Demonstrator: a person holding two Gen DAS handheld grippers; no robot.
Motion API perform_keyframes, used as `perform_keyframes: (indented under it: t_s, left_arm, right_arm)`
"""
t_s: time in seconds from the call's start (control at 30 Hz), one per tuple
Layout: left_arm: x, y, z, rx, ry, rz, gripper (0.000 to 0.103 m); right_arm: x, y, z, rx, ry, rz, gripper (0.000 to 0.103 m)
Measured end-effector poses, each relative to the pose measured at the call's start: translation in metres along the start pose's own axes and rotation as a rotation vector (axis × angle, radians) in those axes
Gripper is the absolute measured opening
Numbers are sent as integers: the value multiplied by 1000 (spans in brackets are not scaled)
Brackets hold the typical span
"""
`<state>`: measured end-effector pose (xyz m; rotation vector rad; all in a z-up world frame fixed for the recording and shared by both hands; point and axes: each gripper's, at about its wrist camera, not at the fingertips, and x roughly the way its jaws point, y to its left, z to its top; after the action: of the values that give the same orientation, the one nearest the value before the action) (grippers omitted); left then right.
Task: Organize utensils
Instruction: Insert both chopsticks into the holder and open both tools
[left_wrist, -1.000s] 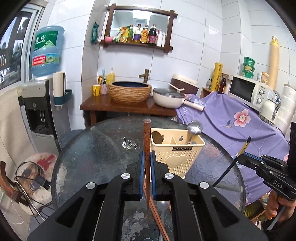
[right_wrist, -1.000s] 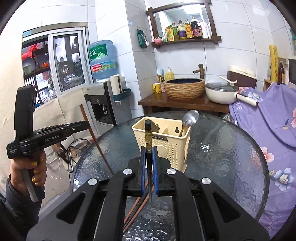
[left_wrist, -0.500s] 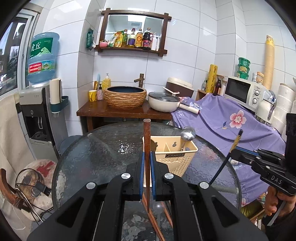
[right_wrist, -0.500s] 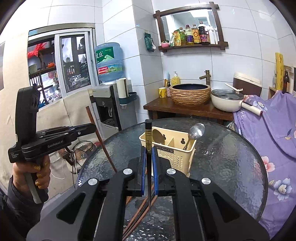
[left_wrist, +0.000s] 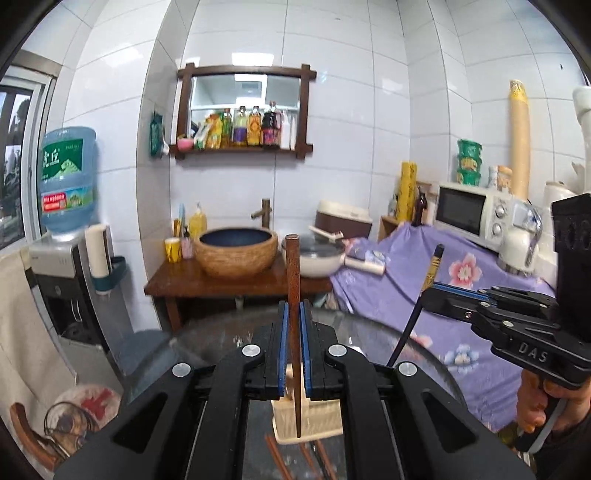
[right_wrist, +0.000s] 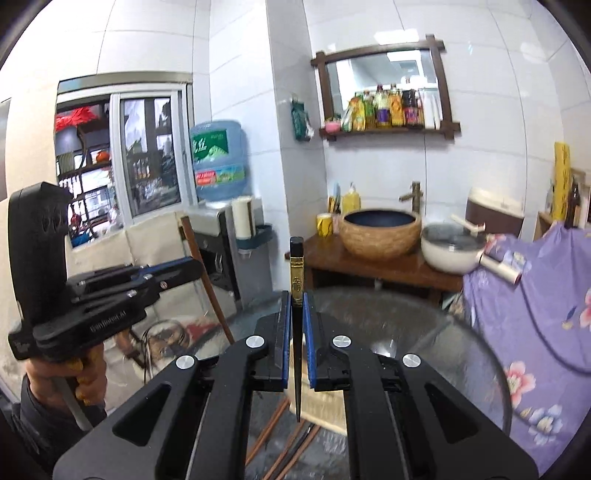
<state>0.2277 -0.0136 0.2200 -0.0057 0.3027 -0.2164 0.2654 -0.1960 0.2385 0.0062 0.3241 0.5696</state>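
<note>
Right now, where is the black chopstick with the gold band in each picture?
Left wrist view: the black chopstick is at the right, slanted, clamped in the right gripper.
Right wrist view: centre, upright, between that gripper's blue pads.
Shared landmark: the woven basin, behind the chopstick in both.

A round glass table (right_wrist: 424, 332) is carrying a cream utensil basket (left_wrist: 317, 421) near its middle, with brown chopsticks (right_wrist: 280, 432) lying loose at the basket's six o'clock.

basket (left_wrist: 308, 417): on the glass table (right_wrist: 424, 339), mid  
loose chopsticks (right_wrist: 275, 424): on table, just in front of basket
</note>
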Motion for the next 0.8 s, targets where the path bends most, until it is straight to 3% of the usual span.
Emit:
perform_keyframes:
  t_s: [0.13,0.27,0.53,0.8]
  left_arm:
    - [23,8,23,-47,-16,19,6]
    - [49,15,24,-84,-8,37,6]
    - [94,24,-24,-140,84,36,6]
    - [113,31,-57,-172,150,27,6]
  right_arm:
    - [14,-4,23,-20,-24,-62,7]
    - [30,-10,25,-33,-43,-106,8]
    - [71,-26,-18,17,11,-129,8]
    - [89,-42,-57,89,71,-143,8]
